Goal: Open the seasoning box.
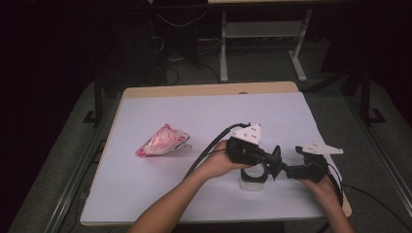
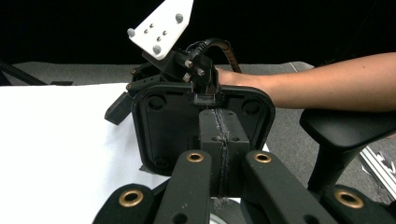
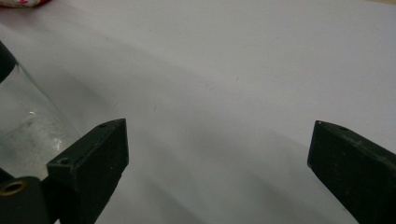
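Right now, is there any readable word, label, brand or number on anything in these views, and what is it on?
None can be read.
Pink and white packet: red printing, too small and blurred to read.
Clear container: no label visible.
Left hand-held gripper, right hand-held gripper: no lettering visible.
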A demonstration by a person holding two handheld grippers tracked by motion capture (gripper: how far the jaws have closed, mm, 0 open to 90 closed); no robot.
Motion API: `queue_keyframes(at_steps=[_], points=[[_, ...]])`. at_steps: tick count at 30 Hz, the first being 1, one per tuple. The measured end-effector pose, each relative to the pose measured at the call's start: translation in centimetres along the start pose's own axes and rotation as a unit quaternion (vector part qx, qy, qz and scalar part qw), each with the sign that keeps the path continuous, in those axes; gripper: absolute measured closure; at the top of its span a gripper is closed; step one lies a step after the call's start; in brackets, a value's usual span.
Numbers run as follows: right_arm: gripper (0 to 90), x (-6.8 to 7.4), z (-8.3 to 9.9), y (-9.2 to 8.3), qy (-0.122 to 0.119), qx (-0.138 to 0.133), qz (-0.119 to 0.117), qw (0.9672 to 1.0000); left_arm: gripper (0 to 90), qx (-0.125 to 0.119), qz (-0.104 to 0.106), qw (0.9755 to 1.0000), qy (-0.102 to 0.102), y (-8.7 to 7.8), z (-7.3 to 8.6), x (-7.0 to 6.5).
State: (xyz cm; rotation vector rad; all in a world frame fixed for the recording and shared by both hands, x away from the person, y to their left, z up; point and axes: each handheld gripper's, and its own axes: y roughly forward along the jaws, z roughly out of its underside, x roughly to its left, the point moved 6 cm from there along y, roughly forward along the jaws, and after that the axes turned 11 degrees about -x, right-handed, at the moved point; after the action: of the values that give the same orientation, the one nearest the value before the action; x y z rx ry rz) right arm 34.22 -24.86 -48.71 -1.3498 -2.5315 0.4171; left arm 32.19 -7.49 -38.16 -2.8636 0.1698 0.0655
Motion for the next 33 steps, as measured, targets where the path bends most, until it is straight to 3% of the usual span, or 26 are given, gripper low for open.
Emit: queue_keyframes(at_steps=[22, 33], points=[[4.9, 0.0, 0.0, 0.0, -0.001, 0.001, -0.001, 1.0, 89.9, 0.021, 0.013, 0.9997, -0.004, 2.2, 0.6, 0.0], [4.9, 0.1, 0.0, 0.0, -0.001, 0.001, -0.001, 1.0, 89.9, 0.019, 0.01, 0.9998, -0.004, 1.5, 0.7, 0.0]])
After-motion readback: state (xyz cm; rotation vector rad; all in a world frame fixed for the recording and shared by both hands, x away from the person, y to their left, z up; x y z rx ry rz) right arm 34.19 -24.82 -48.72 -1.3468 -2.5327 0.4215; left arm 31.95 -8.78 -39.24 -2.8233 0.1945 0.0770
